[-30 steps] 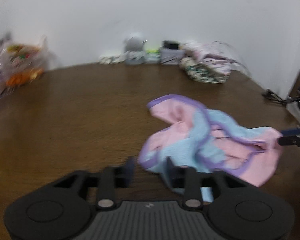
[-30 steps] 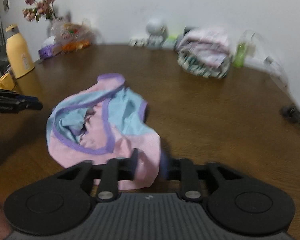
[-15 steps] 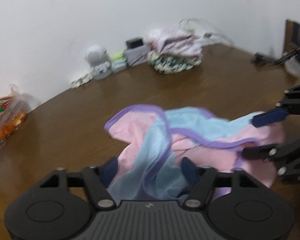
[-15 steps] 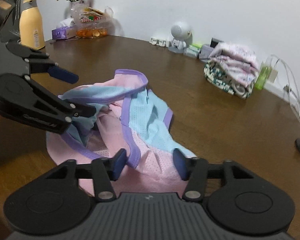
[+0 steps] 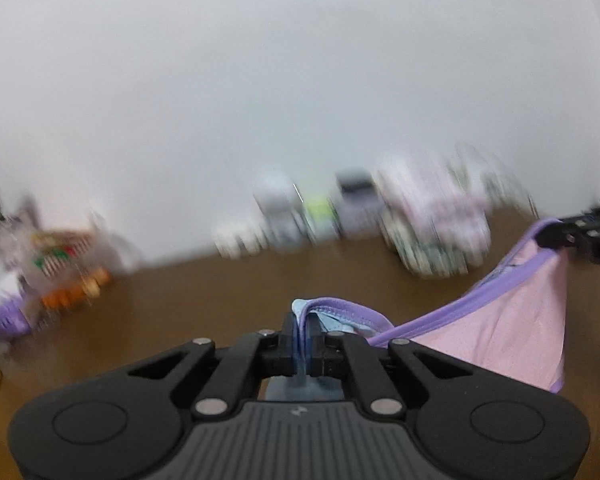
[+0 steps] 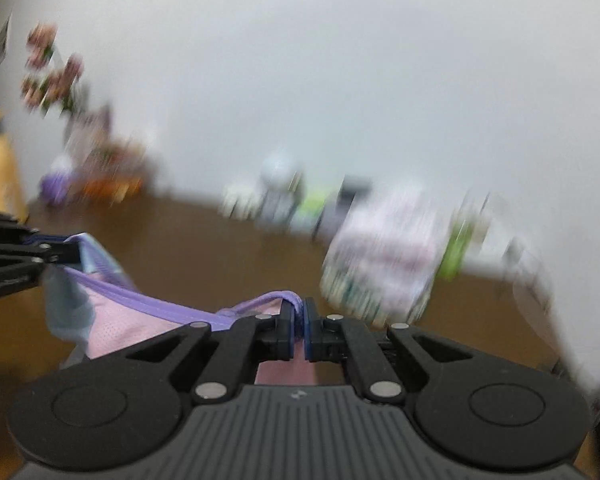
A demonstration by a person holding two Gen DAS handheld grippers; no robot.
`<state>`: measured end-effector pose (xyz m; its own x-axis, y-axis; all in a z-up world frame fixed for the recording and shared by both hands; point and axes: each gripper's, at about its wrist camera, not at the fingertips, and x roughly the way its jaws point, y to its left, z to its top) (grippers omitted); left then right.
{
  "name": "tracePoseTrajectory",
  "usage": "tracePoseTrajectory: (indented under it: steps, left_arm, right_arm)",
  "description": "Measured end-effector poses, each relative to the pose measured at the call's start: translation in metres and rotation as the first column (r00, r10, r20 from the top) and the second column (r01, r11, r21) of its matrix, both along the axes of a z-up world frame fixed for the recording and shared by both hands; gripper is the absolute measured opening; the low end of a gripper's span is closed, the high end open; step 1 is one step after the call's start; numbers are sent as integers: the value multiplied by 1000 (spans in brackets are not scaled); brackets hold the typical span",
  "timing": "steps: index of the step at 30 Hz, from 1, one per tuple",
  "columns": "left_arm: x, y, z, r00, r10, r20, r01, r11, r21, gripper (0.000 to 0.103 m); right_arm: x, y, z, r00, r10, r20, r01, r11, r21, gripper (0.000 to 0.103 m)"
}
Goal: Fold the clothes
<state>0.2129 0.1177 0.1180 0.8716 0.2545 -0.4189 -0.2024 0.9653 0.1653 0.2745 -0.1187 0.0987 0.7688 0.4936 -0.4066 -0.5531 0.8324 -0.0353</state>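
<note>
A pink and light-blue garment with a purple hem hangs stretched between my two grippers above the brown table. My left gripper has its jaws closing tight on the blue corner and hem, with the cloth pinched between the pads. In the right wrist view my right gripper has its jaws closing on the purple hem of the garment. The right gripper shows at the far right, the left gripper at the far left. Both views are blurred.
A pile of folded clothes sits at the back by the wall, with a green bottle beside it and a small white figure to its left. A snack bag and flowers stand at the back left.
Both grippers have shut on the garment's hem and risen. The garment has come up off the table and is now stretched between them.
</note>
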Motion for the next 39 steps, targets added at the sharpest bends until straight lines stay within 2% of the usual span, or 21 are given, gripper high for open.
tracePoseTrajectory:
  steps: [2,4,6,8,10,13,16,18,21,23,24,26,28,29,32,35,36,37,38,39]
  left_arm:
    - [-3,9,33,996,8,87,-7,1000,-23,3]
    - [-13,12,58,987,0,161,4,1000,-24,3]
    - [-29,11,60,985,-27,172,29,1000,-12,3]
    - [-46,9,52,985,-59,160,61,998,-6,3]
    - [-65,4,22,991,-99,94,99,995,-3,3]
    - [-86,-8,-41,986,-145,-80,143,989,-28,3]
    - [-95,-16,-102,955,-160,-250,137,985,-105,3]
    - [-103,-18,-123,942,-158,-296,116,981,-155,4]
    - [-113,-15,-130,938,-169,-301,124,979,-163,16]
    - [-114,-14,-121,951,-153,-270,120,983,-136,47]
    - [-115,-13,-116,957,-145,-253,117,986,-122,53]
    - [-114,-21,-110,961,-162,-224,145,985,-92,57]
    - [-104,-31,-109,953,-196,-231,186,981,-61,63]
    - [-98,-38,-111,947,-210,-245,206,978,-43,64]
    - [-84,-58,-121,926,-239,-293,257,966,25,64]
    - [-73,-70,-138,917,-218,-333,258,963,80,62]
    - [-71,-69,-142,916,-212,-340,253,964,82,48]
    - [-69,-68,-145,915,-205,-347,248,965,83,34]
    - [-67,-65,-146,913,-203,-355,243,967,72,3]
    - [-69,-59,-141,915,-210,-345,238,971,39,3]
  right_arm:
    - [5,-3,34,997,-17,69,14,999,51,3]
    - [-7,-9,56,992,-2,128,-8,997,80,3]
    - [-19,-15,76,983,13,182,-33,994,104,3]
    - [-34,-21,62,985,60,161,-73,995,73,3]
    - [-50,-28,39,988,106,115,-111,993,37,3]
    - [-73,-34,-27,983,159,-86,-162,986,-28,3]
    - [-90,-37,-86,949,172,-264,-193,980,-53,3]
    - [-102,-38,-110,924,177,-338,-207,977,-54,3]
    - [-117,-40,-127,901,182,-393,-219,975,-50,7]
    - [-121,-44,-119,911,187,-369,-214,976,-32,13]
    - [-122,-44,-109,922,190,-337,-207,978,-17,14]
    - [-120,-40,-90,938,202,-282,-209,978,5,28]
    - [-115,-26,-84,944,217,-248,-227,974,-12,36]
    - [-111,-18,-84,945,222,-239,-235,972,-27,36]
    - [-94,11,-98,936,235,-261,-261,963,-72,36]
    - [-77,41,-115,938,224,-264,-265,955,-132,35]
    - [-74,46,-120,933,226,-281,-273,952,-140,32]
    - [-71,51,-126,928,228,-296,-281,948,-149,13]
    - [-70,55,-130,925,231,-303,-288,945,-158,2]
    - [-70,54,-131,928,228,-294,-283,946,-160,2]
